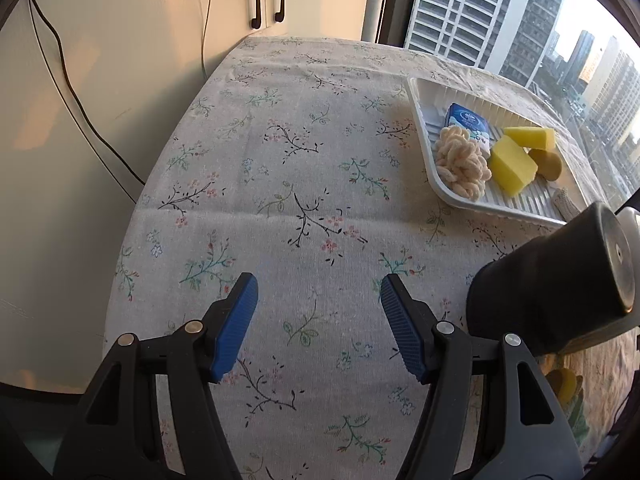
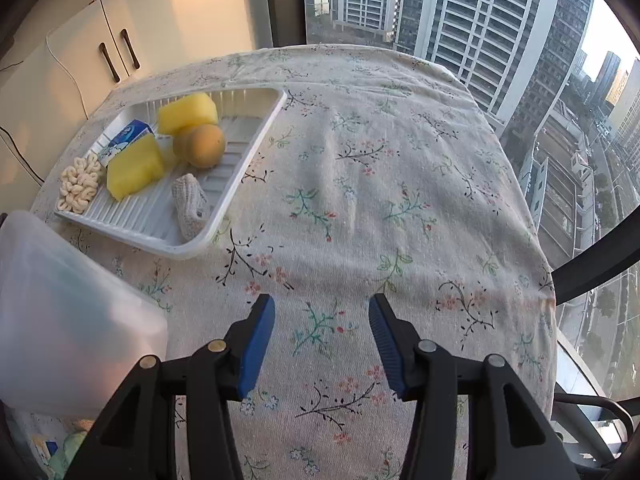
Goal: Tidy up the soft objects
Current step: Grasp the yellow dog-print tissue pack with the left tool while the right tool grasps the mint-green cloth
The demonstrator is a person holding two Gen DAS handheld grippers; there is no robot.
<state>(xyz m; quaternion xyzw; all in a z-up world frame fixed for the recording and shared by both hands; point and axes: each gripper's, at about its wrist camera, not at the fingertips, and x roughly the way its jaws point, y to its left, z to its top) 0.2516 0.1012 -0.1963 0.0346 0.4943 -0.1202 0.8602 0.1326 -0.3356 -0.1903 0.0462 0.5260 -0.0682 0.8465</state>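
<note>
A white ribbed tray (image 2: 250,160) lies on the flowered tablecloth (image 2: 360,200). In it are two yellow sponge blocks (image 2: 136,168) (image 2: 188,112), a round orange sponge (image 2: 206,146), a blue tissue pack (image 2: 128,136), a cream scrunchie (image 2: 80,184) and a grey knitted piece (image 2: 190,208). My right gripper (image 2: 322,304) hovers open over bare cloth, to the right of and nearer than the tray. In the left wrist view the tray (image 1: 425,136) sits at the upper right with the scrunchie (image 1: 462,164) and a sponge (image 1: 512,164). My left gripper (image 1: 319,284) is open and holds nothing.
A translucent plastic box (image 2: 68,320) stands at the left, nearer than the tray, with soft items (image 2: 60,452) below it. A dark cylindrical body with a metal end (image 1: 552,280) fills the right of the left wrist view. Cabinet doors, cables and a window surround the table.
</note>
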